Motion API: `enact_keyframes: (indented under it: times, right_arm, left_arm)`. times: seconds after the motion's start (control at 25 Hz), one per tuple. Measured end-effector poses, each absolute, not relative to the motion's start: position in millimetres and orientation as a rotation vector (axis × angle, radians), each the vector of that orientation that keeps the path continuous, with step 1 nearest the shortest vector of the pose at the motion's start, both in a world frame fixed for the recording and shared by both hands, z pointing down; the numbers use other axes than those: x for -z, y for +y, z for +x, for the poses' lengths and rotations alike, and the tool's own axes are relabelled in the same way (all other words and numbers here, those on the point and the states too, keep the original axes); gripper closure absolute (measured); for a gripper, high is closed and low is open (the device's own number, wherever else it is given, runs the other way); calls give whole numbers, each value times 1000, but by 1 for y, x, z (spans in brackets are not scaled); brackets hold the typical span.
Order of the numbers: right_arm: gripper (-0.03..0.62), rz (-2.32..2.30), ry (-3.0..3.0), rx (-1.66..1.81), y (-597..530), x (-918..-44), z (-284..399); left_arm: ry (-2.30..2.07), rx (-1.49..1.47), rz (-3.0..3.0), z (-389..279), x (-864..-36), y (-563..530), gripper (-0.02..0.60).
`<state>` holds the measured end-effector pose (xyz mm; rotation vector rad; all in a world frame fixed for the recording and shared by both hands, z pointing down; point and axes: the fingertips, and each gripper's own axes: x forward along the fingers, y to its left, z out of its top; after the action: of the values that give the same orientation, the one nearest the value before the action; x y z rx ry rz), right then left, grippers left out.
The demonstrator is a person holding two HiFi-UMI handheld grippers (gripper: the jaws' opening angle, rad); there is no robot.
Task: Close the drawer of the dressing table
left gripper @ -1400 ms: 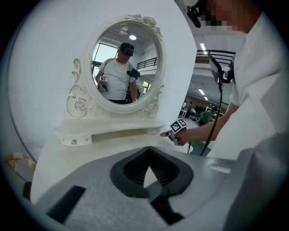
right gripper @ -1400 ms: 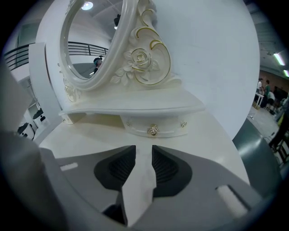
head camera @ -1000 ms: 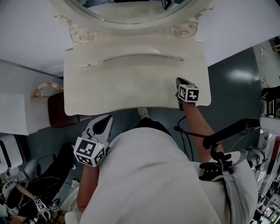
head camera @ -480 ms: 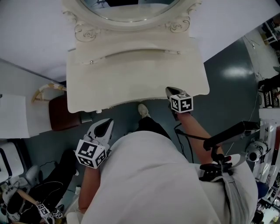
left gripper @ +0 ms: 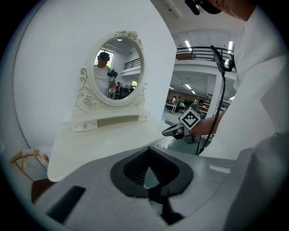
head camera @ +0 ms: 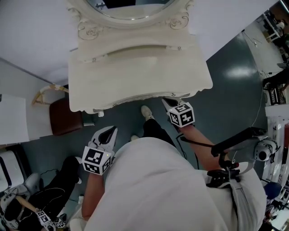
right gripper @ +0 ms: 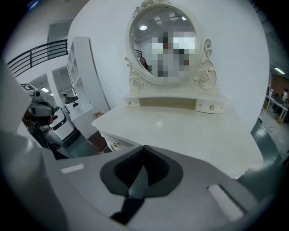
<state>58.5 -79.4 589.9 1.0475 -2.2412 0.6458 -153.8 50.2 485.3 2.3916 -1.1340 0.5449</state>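
The white dressing table stands against the wall, its oval mirror at the back. In the right gripper view the table top fills the middle, and a drawer front with a small knob shows under its left edge, not sticking out past the top. My right gripper is shut and empty, hanging just off the table's front edge. My left gripper is lower and to the left, over the floor, also shut with nothing in it. From the left gripper view the right gripper shows beside the table top.
A brown stool sits under the table's left end, with a wicker piece beside it. The person's shoe rests on the dark floor before the table. White equipment stands at the right.
My right gripper has drawn back from over the table top to its front edge, moving left and toward the person. The left gripper has shifted slightly; both stay shut.
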Motion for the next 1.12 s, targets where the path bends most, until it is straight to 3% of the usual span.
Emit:
enact_keyframes:
  times: [1.12]
  right_arm:
    - [597, 912, -2313, -542, -18, -567, 11]
  left_arm:
    - [-1080, -524, 2391, -158, -497, 93, 578]
